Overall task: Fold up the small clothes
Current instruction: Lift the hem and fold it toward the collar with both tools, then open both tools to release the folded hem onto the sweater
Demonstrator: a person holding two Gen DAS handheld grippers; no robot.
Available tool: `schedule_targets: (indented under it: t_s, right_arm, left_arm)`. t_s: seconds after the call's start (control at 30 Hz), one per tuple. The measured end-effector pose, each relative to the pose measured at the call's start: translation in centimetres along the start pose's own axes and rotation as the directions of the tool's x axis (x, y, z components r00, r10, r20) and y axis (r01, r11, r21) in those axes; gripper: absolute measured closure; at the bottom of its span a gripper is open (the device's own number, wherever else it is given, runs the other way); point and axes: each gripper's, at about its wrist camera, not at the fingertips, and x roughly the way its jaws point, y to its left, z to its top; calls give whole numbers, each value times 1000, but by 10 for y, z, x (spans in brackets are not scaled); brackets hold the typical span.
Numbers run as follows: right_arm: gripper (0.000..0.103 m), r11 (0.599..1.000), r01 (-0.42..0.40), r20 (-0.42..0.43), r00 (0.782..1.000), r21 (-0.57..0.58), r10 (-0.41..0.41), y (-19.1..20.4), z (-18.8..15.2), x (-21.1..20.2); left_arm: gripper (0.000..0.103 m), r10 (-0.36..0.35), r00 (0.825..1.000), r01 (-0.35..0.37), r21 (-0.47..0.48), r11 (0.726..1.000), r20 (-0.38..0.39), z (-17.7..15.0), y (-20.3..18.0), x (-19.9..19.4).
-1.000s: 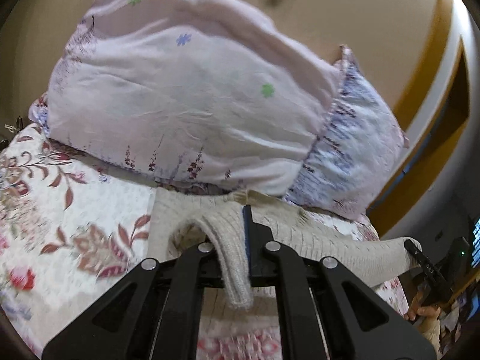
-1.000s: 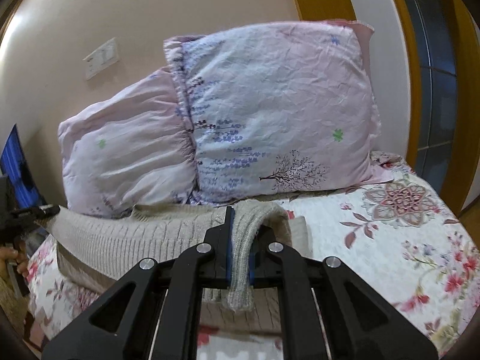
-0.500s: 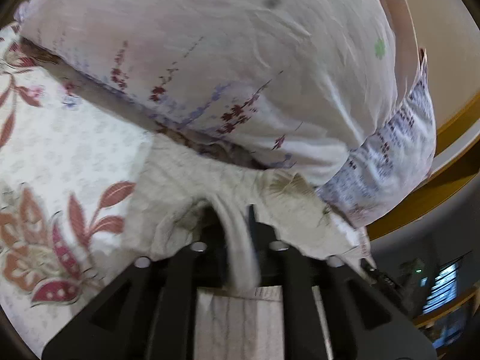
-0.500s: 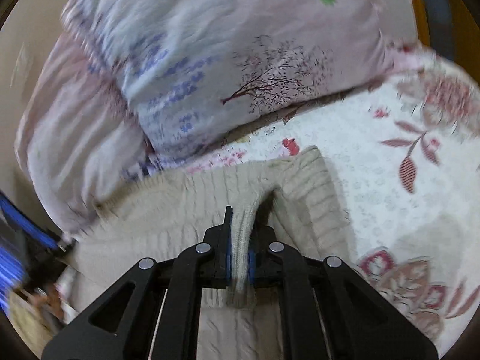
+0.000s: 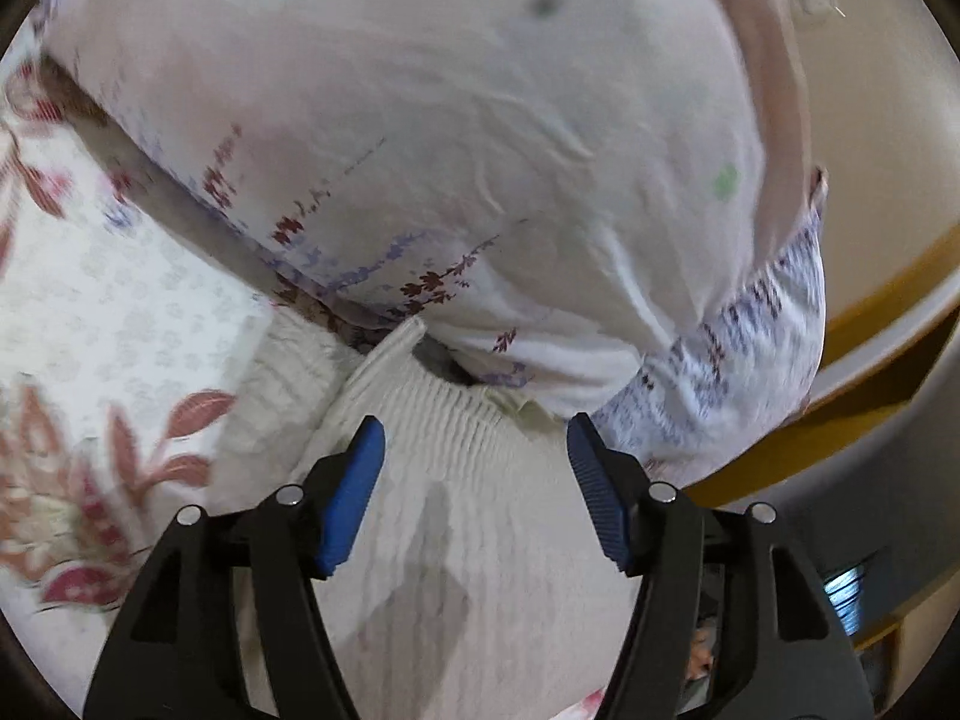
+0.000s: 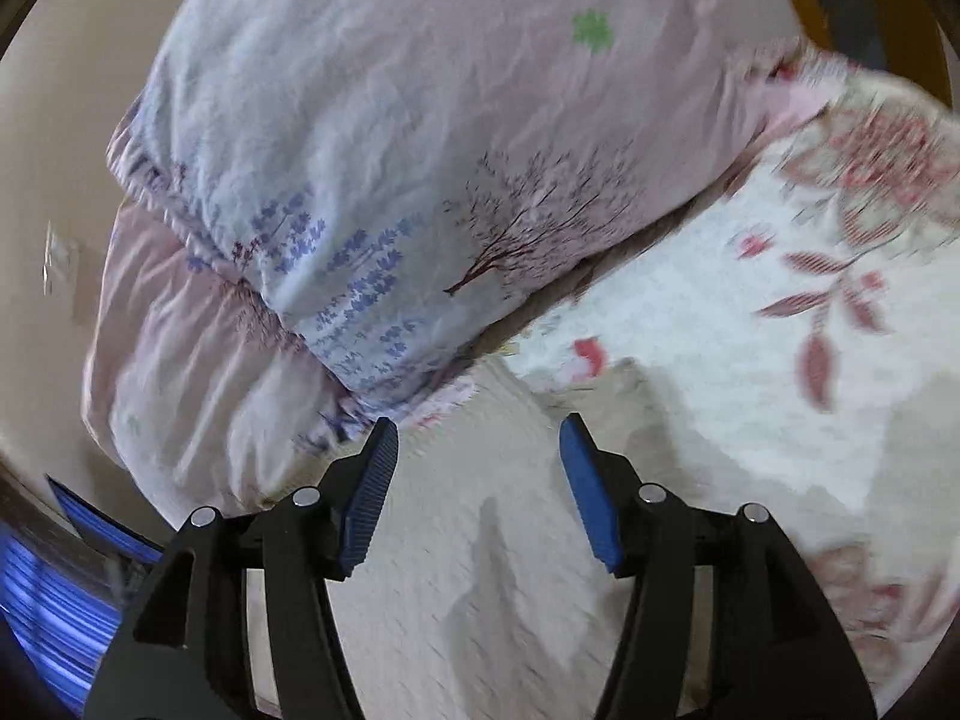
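Observation:
A cream knitted garment (image 5: pixel 456 480) lies flat on the floral bedspread, its far edge against the pillows. My left gripper (image 5: pixel 474 450) is open and empty just above it, blue pads apart on either side of the ribbed edge. The same garment (image 6: pixel 480 570) fills the lower middle of the right wrist view. My right gripper (image 6: pixel 477 450) is open and empty above it, near the garment's far edge by the pillows.
Two pale pink floral pillows (image 5: pixel 450 150) (image 6: pixel 420 168) lean against the beige wall right behind the garment. The floral bedspread (image 5: pixel 108 312) (image 6: pixel 750 360) extends to the left and right. A wooden door frame (image 5: pixel 888 300) stands at the right.
Both grippers lowered the garment edge onto the bed near the pillows, then opened and let it go. The garment now lies flat.

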Motion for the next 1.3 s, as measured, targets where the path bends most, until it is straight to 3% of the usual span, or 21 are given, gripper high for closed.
schedule_targets:
  t_s: [0.1, 0.2, 0.27, 0.4, 0.47, 0.53, 0.63, 0.77, 0.8, 1.07, 1.3]
  right_arm:
    - [46, 996, 53, 6, 999, -73, -53, -2, -10, -17]
    - [58, 985, 85, -15, 996, -148, -88, 2, -20, -27]
    - [64, 975, 104, -36, 993, -196, -114, 3, -28, -25]
    - [65, 953, 162, -59, 981, -257, -183, 4, -40, -19]
    - [67, 940, 192, -71, 973, -283, -220, 4, -45, -16]
    - [86, 923, 217, -90, 962, -316, -257, 4, -52, -9]
    - [91, 905, 230, -79, 958, -359, -275, 8, -60, -10]
    - [92, 908, 229, -57, 963, -351, -265, 12, -60, -18]
    - [92, 910, 229, -50, 964, -347, -262, 13, -60, -20]
    - [93, 916, 249, -23, 963, -315, -270, 16, -64, -42]
    - [93, 894, 323, -60, 932, -312, -358, 3, -77, -31]
  left_arm:
    - [41, 100, 995, -101, 99, 990, 16, -7, -4, -17]
    - [41, 190, 981, -193, 183, 964, 30, -17, -7, -26]
    - [41, 214, 976, -215, 213, 953, 26, -22, -5, -30]
    - [41, 267, 964, -264, 245, 933, 22, -34, 4, -30]
    - [47, 286, 958, -279, 251, 927, 11, -38, 10, -28]
    - [54, 290, 957, -279, 257, 925, -4, -42, 13, -23]
    - [67, 305, 952, -291, 275, 916, -8, -48, 15, -21]
    - [92, 291, 956, -274, 264, 925, -29, -49, 17, -19]
    - [94, 291, 956, -274, 262, 925, -28, -50, 18, -21]
    - [97, 261, 965, -243, 275, 930, -33, -53, 15, -36]
    - [97, 289, 955, -263, 274, 925, -61, -61, 26, -33]
